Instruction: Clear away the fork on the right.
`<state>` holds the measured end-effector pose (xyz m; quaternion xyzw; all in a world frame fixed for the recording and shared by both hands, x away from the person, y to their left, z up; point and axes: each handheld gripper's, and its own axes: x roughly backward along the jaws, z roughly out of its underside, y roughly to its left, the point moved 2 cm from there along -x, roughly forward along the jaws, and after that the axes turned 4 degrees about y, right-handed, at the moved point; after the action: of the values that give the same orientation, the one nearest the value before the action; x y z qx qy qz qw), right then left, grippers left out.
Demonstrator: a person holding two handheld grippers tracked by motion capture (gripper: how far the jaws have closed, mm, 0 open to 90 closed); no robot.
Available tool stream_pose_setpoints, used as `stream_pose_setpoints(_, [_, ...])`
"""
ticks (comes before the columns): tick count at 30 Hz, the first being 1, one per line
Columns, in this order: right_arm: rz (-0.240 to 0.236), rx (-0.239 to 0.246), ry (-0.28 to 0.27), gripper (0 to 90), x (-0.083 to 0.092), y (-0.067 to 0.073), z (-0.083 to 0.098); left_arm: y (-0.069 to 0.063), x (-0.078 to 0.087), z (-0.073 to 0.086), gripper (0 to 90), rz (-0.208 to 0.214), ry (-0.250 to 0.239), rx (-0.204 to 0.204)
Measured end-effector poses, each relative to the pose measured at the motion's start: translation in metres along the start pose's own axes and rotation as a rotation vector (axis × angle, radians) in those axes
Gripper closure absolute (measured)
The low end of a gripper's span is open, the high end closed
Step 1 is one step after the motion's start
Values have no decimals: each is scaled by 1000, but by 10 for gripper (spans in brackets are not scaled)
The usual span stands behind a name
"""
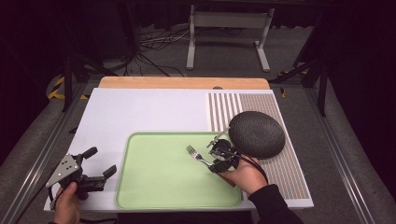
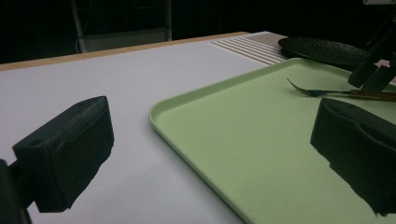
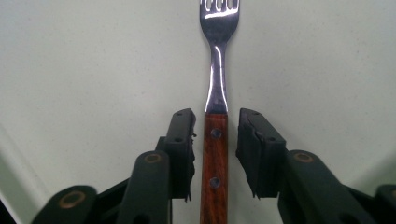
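Observation:
A fork [image 1: 196, 155] with a steel head and a red-brown wooden handle lies flat on the pale green tray [image 1: 159, 179], tines pointing up-left. My right gripper [image 1: 214, 158] is down at the handle end. In the right gripper view the handle [image 3: 215, 154] runs between the two black pads [image 3: 183, 149], with a thin gap on each side, so the gripper [image 3: 215, 122] is open around it. My left gripper [image 1: 101, 161] rests over the white table left of the tray, jaws wide open and holding nothing [image 2: 210, 154]. From the left gripper view the fork [image 2: 322, 92] lies far right on the tray [image 2: 224, 140].
A dark round textured plate [image 1: 256, 134] sits just behind my right hand on a striped mat [image 1: 224, 109] at the table's right side; it is also in the left gripper view [image 2: 322, 49]. The white tabletop [image 1: 140, 112] stretches behind the tray. A wooden strip [image 1: 182, 82] edges the far side.

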<state>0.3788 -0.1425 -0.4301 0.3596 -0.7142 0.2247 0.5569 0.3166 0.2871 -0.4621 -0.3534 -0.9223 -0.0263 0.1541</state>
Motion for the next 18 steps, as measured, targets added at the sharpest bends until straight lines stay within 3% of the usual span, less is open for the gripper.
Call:
stream_pose_setpoints(2, [2,17,-19,611,2,0,-1,0,0,0,2,0,0,-1])
stream_pose_setpoints(5, [12,57,-68,651,7,3,-3,0,0,0,2,-1,-3,0])
stream_pose_setpoints(11, [32,143,-160,883,15,10,-9,0,0,0,2,-1,0,-1])
stream_pose_setpoints(18, [49,228,-172,900,11,16,-24,0,0,0,2,-2,-3,-1])
